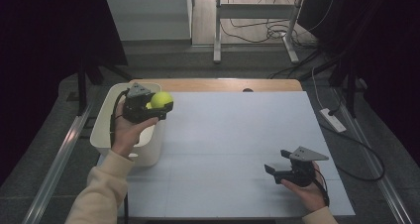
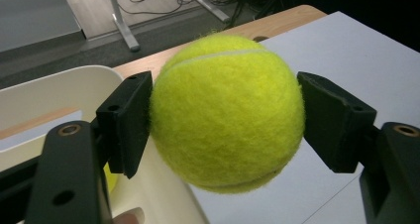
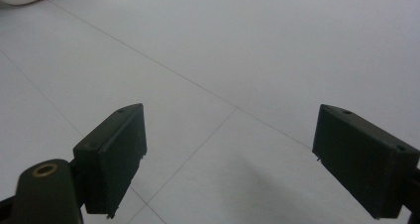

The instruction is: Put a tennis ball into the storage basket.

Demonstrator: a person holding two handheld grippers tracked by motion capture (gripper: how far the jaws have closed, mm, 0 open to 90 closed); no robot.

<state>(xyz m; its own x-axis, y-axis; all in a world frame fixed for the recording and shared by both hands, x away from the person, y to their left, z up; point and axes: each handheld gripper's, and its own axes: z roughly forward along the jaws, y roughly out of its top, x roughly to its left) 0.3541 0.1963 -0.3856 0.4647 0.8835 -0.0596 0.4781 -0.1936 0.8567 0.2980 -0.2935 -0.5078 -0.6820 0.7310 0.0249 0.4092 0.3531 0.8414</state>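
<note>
A yellow-green tennis ball is clamped between the black jaws of my left gripper, which is shut on it. The ball hangs just past the right rim of a white bin at the table's left side. A sliver of something yellow shows inside the bin below the left jaw. My right gripper hovers low over the white tabletop at the front right. Its jaws stand wide apart with nothing between them.
A strip of wooden table edge runs along the back. Beyond it on the floor are metal desk legs, loose cables and a power strip to the right. Metal rails flank the table.
</note>
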